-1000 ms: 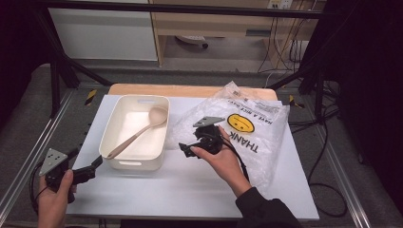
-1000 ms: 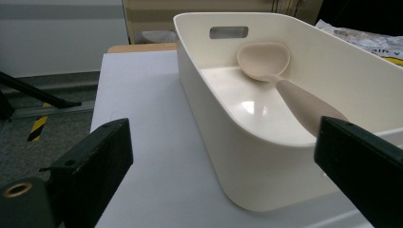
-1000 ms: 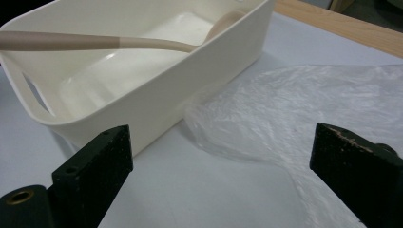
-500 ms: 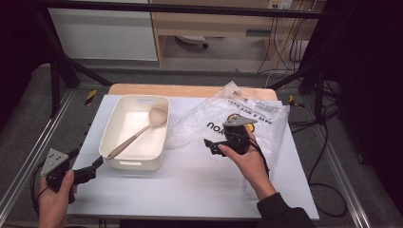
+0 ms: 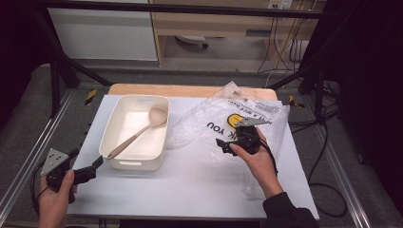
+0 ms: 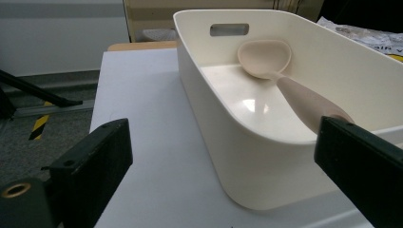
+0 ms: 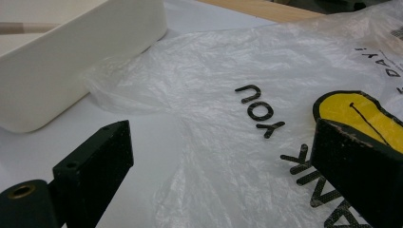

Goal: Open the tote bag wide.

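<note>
Both of my claws stand with jaws apart, gripping nothing. My right claw (image 5: 227,144) hovers over the clear plastic bag (image 5: 223,124), spread on the white tabletop (image 5: 190,183) just right of the cream tub (image 5: 119,156). My left claw (image 5: 93,167) sits near the tabletop's front left edge, facing the tub's near wall. Bare tabletop lies in front. Inside the tub a beige ladle (image 5: 138,133) lies slantwise.

a cream tub (image 5: 124,132) holds a beige spoon (image 5: 138,134); the clear bag (image 5: 223,118) bears black lettering and a yellow face.
</note>
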